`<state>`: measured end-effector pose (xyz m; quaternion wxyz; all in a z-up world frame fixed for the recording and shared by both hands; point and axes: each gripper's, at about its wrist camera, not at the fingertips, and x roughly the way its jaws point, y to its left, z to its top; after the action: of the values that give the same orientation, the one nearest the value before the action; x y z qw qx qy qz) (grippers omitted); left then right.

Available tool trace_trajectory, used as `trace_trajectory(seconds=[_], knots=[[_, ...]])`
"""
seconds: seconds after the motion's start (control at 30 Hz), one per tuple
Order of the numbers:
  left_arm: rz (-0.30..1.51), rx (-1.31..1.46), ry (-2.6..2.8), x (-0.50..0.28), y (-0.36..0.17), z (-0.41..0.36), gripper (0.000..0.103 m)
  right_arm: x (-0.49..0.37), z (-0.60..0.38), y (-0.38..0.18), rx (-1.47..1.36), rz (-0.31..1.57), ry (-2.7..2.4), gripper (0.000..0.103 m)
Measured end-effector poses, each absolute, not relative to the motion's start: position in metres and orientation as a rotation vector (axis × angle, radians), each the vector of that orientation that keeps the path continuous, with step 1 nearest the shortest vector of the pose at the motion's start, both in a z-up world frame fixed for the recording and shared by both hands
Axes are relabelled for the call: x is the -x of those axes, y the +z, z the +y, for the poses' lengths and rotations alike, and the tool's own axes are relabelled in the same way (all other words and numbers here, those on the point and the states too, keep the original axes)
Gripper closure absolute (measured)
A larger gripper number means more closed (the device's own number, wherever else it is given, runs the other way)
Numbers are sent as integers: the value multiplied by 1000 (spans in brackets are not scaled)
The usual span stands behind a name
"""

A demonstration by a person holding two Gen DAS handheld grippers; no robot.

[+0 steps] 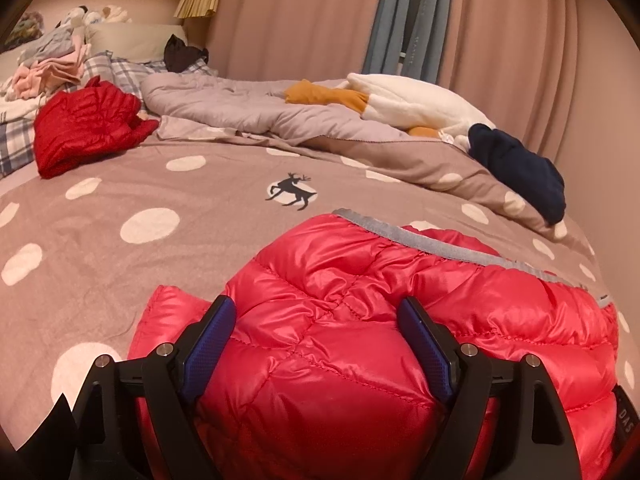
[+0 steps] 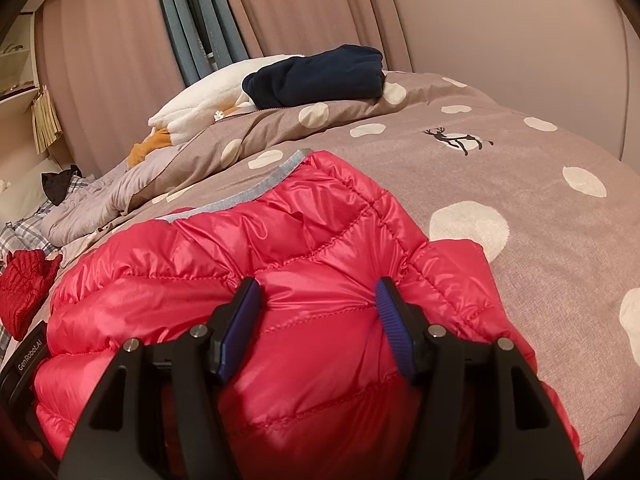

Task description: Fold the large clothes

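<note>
A shiny pink-red quilted down jacket (image 1: 360, 260) with a grey hem band lies bunched on the dotted brown bed cover (image 1: 160, 200). My left gripper (image 1: 316, 302) has a thick fold of the jacket filling the space between its blue pads, and the fabric bulges against both. In the right wrist view the same jacket (image 2: 240, 248) puckers where the pads of my right gripper (image 2: 318, 282) press into another fold. The lower part of the jacket is hidden under both grippers.
A folded darker red jacket (image 1: 84, 124) sits at the far left beside a pile of clothes (image 1: 52, 64). A rumpled grey duvet (image 1: 240, 108), a white plush toy (image 1: 408, 100) and a navy garment (image 1: 520, 172) lie along the curtain side. A wall borders the bed (image 2: 520, 200) on the right.
</note>
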<state>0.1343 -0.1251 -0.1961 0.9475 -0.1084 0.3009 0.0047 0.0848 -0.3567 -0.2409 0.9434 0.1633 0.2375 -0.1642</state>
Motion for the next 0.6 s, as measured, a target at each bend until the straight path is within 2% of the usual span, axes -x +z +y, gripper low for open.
trace_trajectory(seconds=[0.6], knots=[[610, 223, 10, -134, -197, -124, 19, -82, -355, -239, -332, 479, -330, 41]])
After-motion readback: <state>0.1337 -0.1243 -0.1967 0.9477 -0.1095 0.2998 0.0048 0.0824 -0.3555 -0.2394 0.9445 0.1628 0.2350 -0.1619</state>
